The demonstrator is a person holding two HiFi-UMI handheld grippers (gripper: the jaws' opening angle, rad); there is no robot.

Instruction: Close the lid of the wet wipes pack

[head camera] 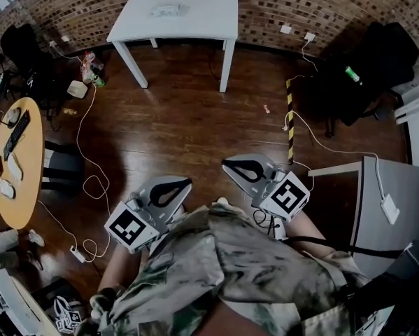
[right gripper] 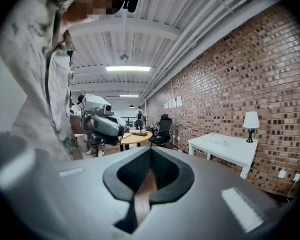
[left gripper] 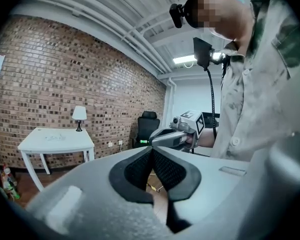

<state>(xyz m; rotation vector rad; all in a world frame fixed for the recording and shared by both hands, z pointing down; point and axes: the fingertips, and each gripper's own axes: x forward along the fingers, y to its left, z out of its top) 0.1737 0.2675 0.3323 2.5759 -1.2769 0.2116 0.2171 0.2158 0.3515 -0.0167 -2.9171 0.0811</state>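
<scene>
Head view: left tool (head camera: 187,183), right tool (head camera: 228,164) closed.

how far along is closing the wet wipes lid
Nothing looks done. The left gripper and right gripper are both shut on nothing, held by the person's body over the floor. A pale item lies on the white table across the room, too small to identify. Left: the whole closing job.

A red brick wall (head camera: 83,5) backs a white table (head camera: 195,23) bearing a small lamp (left gripper: 79,115) on a dark wooden floor (head camera: 181,124); a round wooden table (head camera: 27,180) stands left, a black office chair (head camera: 380,61) right; a ceiling strip light (right gripper: 128,68) glows overhead.
</scene>
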